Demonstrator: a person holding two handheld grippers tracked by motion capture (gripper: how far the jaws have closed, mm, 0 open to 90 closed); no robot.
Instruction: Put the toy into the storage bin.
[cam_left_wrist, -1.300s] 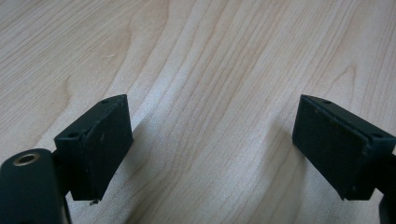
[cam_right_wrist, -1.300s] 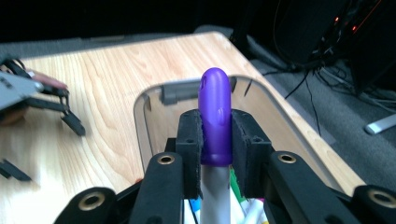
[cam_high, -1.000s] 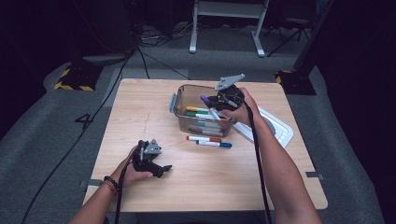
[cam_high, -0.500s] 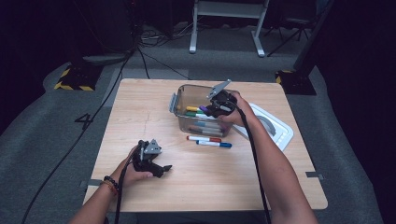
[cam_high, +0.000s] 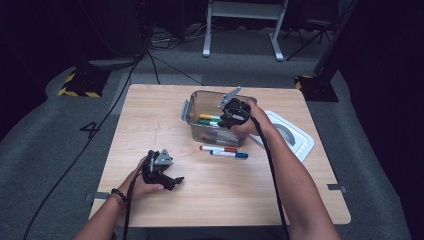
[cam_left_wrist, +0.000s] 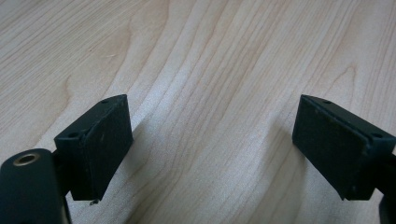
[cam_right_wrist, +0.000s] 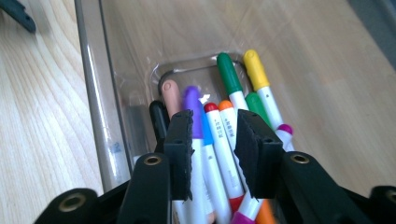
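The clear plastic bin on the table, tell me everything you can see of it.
The clear plastic bin is a see-through rectangular tub, lid off, standing upright on the wooden table. It holds a loose pile of coloured markers. The right hand-held gripper reaches into it, jaws slightly apart over the markers.

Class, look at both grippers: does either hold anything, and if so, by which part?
Nothing is held. The right gripper is down in the box, its fingers just opened, with markers loose between them. The left gripper is open over bare table.

A white "4" is marked on the grey floor (cam_high: 92, 130).
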